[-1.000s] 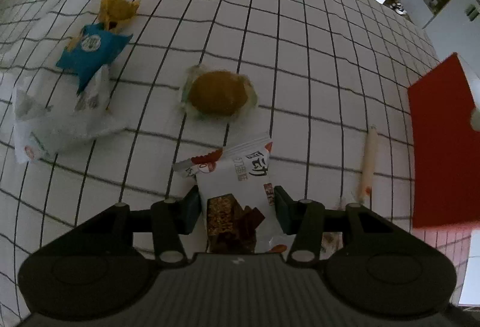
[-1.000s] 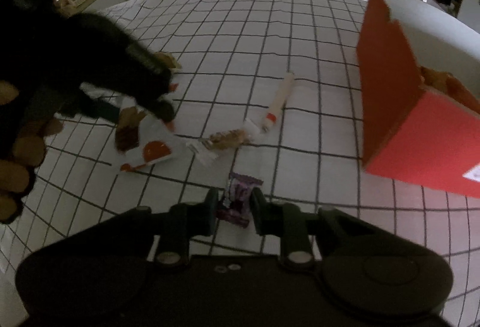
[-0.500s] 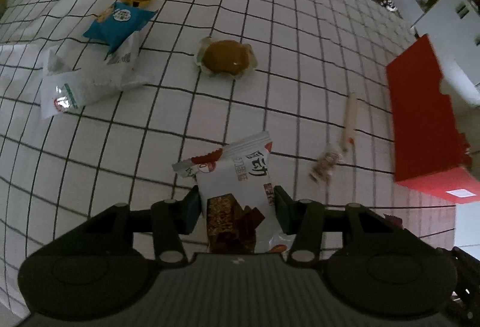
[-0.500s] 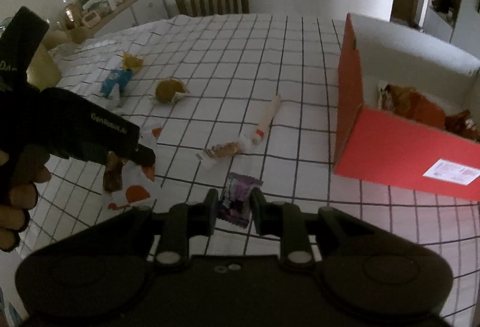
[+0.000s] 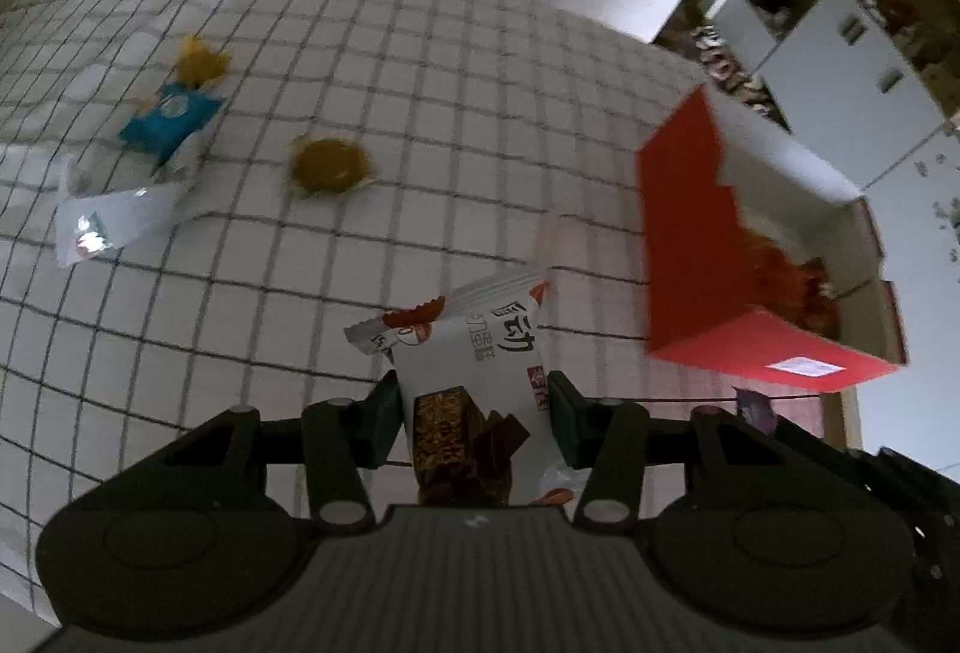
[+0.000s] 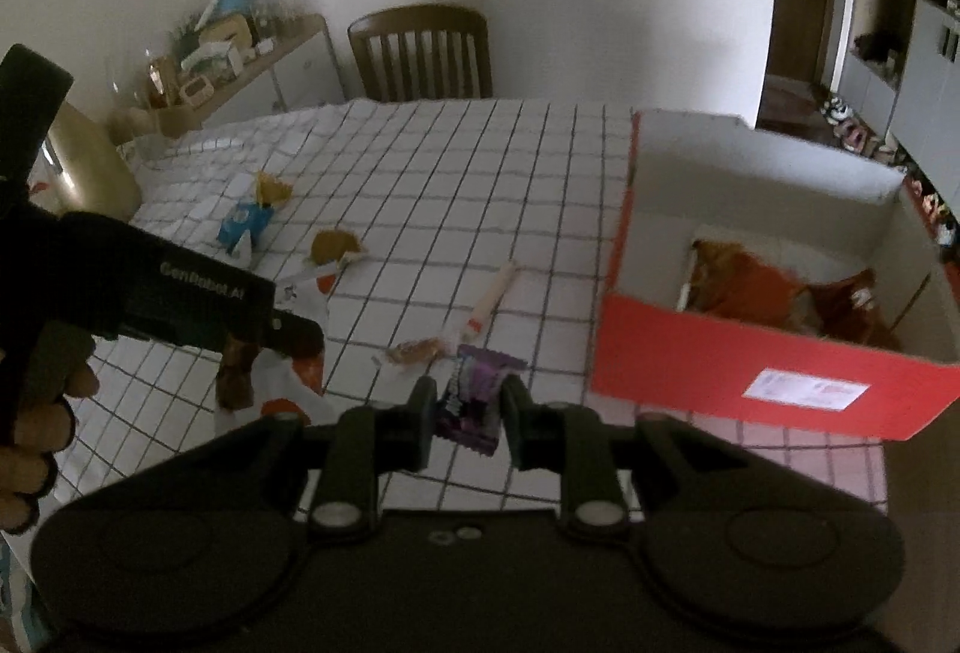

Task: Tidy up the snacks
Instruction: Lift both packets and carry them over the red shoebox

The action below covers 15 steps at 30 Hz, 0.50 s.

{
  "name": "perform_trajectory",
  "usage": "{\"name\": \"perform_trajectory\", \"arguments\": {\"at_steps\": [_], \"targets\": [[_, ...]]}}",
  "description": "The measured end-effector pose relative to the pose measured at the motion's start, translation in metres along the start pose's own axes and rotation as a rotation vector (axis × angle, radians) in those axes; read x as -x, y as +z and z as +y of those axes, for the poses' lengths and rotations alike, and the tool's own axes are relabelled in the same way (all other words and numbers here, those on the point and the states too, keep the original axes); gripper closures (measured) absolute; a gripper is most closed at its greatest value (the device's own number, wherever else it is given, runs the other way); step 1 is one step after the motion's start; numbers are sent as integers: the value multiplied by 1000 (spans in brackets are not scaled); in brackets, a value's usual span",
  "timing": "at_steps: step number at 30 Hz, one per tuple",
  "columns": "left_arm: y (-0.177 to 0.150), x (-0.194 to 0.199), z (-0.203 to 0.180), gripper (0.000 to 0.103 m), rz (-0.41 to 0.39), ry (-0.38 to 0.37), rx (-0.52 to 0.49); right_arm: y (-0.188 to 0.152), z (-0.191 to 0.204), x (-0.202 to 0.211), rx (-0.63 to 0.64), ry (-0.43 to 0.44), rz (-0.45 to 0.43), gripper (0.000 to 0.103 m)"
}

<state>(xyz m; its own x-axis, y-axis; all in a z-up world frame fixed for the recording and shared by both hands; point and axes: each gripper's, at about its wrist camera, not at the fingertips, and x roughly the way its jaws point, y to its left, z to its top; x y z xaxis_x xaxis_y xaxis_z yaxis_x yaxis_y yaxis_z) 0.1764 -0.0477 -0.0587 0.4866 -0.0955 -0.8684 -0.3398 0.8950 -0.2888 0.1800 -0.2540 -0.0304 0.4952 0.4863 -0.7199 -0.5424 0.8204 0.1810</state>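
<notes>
My left claw (image 5: pixel 474 413) pinches a white snack bar packet (image 5: pixel 474 353) above the tabletop (image 5: pixel 360 83); my right claw (image 6: pixel 465 407) grips a purple candy wrapper (image 6: pixel 474 389) beside the red box (image 6: pixel 720 371) at the tabletop's right edge.

In the left wrist view the lower end of the white snack packet (image 5: pixel 474 353) disappears behind the gripper body, and the purple candy wrapper (image 5: pixel 755 404) shows only as a sliver above the dark frame. The stick snack (image 5: pixel 549 239) and the contents of the red box (image 5: pixel 690 257) are smeared by motion blur. In the right wrist view the small clear-wrapped snack (image 6: pixel 414 351) is too blurred to identify, and the packets inside the box cannot be told apart.
</notes>
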Motion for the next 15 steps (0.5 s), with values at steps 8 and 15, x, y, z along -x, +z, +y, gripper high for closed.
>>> {"name": "perform_trajectory", "arguments": {"at_steps": [8,15], "targets": [[-3,12,-52,53,-49,-35,-69,11,-33,25,6,-16,-57,82],[0,11,-101,53,-77,-48,-132,15,-68,39,7,-48,-100,82]]}}
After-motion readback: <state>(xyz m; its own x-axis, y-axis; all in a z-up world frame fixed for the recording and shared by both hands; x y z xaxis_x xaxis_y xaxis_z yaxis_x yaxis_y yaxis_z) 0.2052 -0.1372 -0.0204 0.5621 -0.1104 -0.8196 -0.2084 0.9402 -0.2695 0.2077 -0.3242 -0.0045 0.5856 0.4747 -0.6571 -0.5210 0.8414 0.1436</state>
